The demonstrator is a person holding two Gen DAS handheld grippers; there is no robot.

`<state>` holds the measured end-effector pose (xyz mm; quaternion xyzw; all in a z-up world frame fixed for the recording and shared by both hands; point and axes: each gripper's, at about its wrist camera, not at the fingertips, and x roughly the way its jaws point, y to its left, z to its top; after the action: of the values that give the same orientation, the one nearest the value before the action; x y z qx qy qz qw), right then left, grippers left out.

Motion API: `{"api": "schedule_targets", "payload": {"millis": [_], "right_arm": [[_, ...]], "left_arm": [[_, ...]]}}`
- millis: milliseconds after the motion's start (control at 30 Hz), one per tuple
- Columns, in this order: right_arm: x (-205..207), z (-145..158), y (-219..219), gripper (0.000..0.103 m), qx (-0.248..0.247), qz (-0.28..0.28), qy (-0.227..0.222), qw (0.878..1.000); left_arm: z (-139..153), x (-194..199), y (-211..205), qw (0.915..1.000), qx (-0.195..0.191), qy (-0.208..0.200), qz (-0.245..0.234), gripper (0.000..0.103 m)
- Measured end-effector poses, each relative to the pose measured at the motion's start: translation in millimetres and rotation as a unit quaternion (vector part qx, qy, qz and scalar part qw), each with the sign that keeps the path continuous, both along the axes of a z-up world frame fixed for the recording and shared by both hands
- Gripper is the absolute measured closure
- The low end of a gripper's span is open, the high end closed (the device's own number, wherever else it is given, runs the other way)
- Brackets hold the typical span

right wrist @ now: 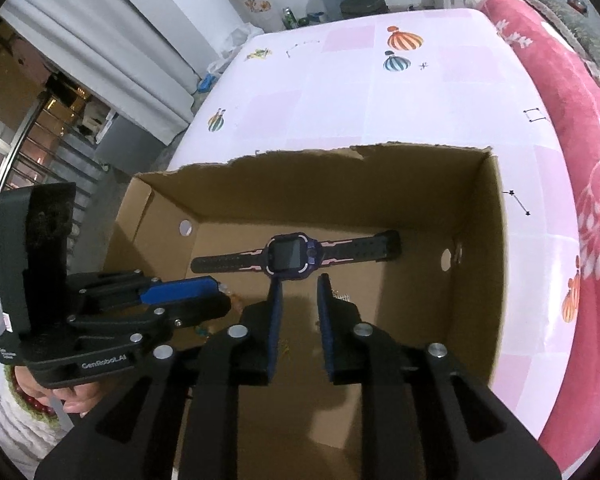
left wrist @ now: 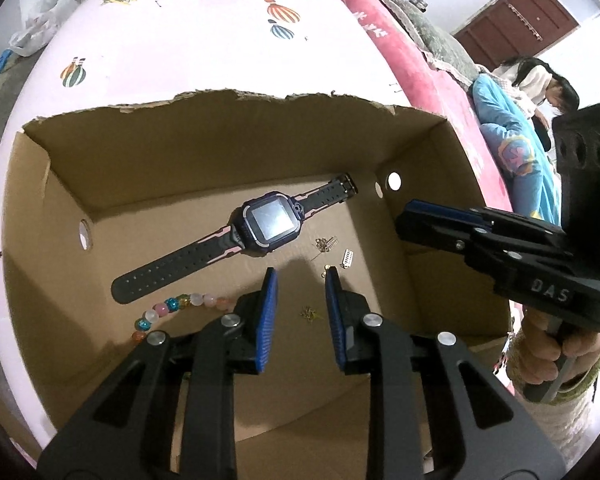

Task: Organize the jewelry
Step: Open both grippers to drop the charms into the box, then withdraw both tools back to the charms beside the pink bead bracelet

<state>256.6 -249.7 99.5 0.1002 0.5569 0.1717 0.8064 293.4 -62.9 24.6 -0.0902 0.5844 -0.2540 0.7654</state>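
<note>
Two hand-held grippers hang over an open cardboard box that sits on a pale pink table printed with striped balloons. Inside the box, on its floor, a dark smartwatch with a black and pink strap lies flat and diagonal, near the far wall. Just beside the strap's near end curves a beaded bracelet of pastel and glittery beads, partly hidden behind the left gripper. That gripper's blue pads stand apart with nothing between them; the right gripper is likewise parted and empty above the box floor. Small gold and silver trinkets lie scattered near the watch face.
</note>
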Motion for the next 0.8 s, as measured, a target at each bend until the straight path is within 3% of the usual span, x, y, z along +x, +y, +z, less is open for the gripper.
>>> {"api": "schedule_targets", "payload": {"millis": [67, 133, 267, 533, 667, 800], "right_arm": [[-4.5, 6.5, -3.6, 0.066, 0.005, -0.004, -0.009, 1.0], [-13.0, 17.0, -9.1, 0.064, 0.016, -0.01, -0.026, 0.999], [-40.2, 43.8, -21.4, 0.06, 0.041, -0.017, -0.066, 0.997], [-143.8, 90.9, -51.5, 0.03, 0.07, -0.021, -0.175, 0.982], [-185.4, 81.7, -65.9, 0.024, 0.084, -0.039, -0.187, 0.978], [-217.0, 44.4, -77.9, 0.024, 0.074, -0.084, -0.158, 0.981]], "left_arm": [[5.7, -3.2, 2.4, 1.0, -0.003, -0.009, 0.001, 0.072], [14.9, -8.3, 6.2, 0.9997, -0.009, -0.023, 0.002, 0.069], [42.4, -30.2, 17.8, 0.997, -0.021, -0.074, -0.003, 0.055], [89.8, -123.2, 50.6, 0.9797, -0.054, -0.19, -0.036, 0.025], [87.8, -170.1, 51.2, 0.9719, -0.07, -0.212, -0.074, 0.017], [57.0, -197.4, 42.5, 0.9754, -0.042, -0.2, -0.084, 0.014]]}}
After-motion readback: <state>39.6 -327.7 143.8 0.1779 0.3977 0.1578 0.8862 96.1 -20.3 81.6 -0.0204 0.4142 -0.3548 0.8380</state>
